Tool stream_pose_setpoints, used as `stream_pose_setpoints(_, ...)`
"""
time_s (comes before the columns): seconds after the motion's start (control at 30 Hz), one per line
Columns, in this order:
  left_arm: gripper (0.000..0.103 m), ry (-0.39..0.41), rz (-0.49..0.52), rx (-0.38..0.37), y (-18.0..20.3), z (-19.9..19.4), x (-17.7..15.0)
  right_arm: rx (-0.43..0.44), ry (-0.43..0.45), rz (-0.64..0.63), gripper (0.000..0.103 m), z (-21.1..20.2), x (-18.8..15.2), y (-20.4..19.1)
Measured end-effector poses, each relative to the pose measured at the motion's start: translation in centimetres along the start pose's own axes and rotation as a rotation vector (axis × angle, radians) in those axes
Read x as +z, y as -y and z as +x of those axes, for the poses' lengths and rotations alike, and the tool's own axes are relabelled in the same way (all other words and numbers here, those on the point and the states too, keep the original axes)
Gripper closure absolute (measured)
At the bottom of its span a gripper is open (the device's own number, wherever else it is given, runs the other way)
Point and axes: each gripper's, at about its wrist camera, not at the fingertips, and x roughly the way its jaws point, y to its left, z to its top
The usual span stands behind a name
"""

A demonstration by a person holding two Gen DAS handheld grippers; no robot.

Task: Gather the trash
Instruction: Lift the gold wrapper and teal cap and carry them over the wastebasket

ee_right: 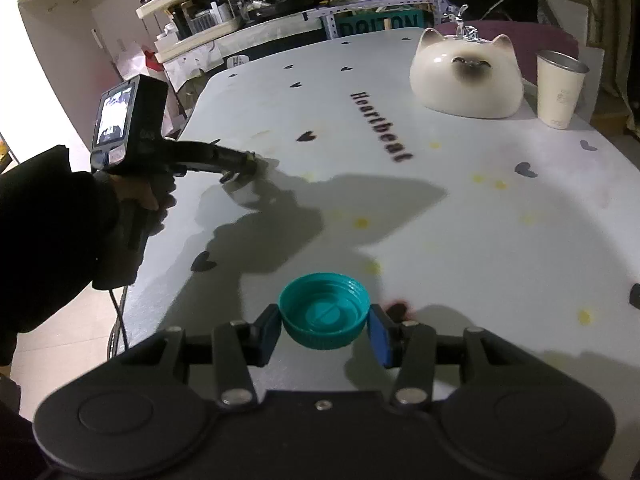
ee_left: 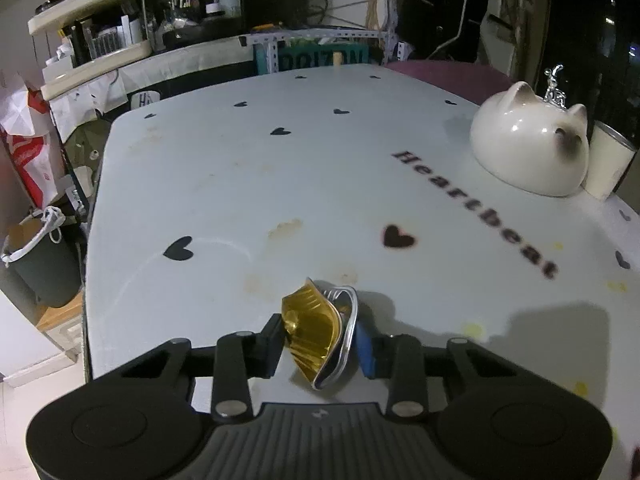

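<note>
Left wrist: fingers [ee_left: 320, 340] clamp crushed gold capsule [ee_left: 316, 332]; right fingers [ee_right: 324, 330] clamp teal cap [ee_right: 324, 316].

Home, looks like a cluttered living/work room. White table [ee_left: 240, 184] with heart-print cover, cat-shaped ceramic bowl [ee_right: 468, 76] and cup [ee_right: 560, 92]. Cream shelves [ee_left: 92, 20] crammed with bottles and jars, lined bin [ee_left: 44, 268] on tiled floor.
</note>
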Motion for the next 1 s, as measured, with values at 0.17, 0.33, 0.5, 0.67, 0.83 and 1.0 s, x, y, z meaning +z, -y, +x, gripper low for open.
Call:
stream_pose_setpoints(0.17, 0.065, -0.003, -0.027, -0.011, -0.1, -2.0, -0.6, -0.002, 0.008, 0.003, 0.055, -0.3, 0.4, 0.1)
stream_pose_setpoints(0.33, 0.065, 0.003, -0.085, -0.023, -0.2, -5.9, -2.3, 0.010, 0.022, -0.020, 0.055, -0.6, 0.9, -0.3)
stream_pose_setpoints(0.5, 0.065, 0.015, -0.149, -0.017, -0.4, -10.6, -4.7, 0.036, 0.038, -0.059, 0.055, -1.3, 1.5, -0.9)
stream_pose_setpoints(0.67, 0.065, 0.034, -0.227, 0.019, -1.3, -15.1, -6.6, 0.071, 0.061, -0.121, 0.055, -2.0, 2.6, -2.3)
stream_pose_setpoints(0.83, 0.065, 0.056, -0.298, 0.084, -2.5, -19.1, -8.4, 0.116, 0.073, -0.186, 0.055, -2.2, 3.6, -4.2)
stream_pose_setpoints(1.0, 0.065, 0.074, -0.375, 0.139, -3.7, -23.0, -10.3, 0.173, 0.077, -0.239, 0.055, -2.2, 4.1, -6.6)
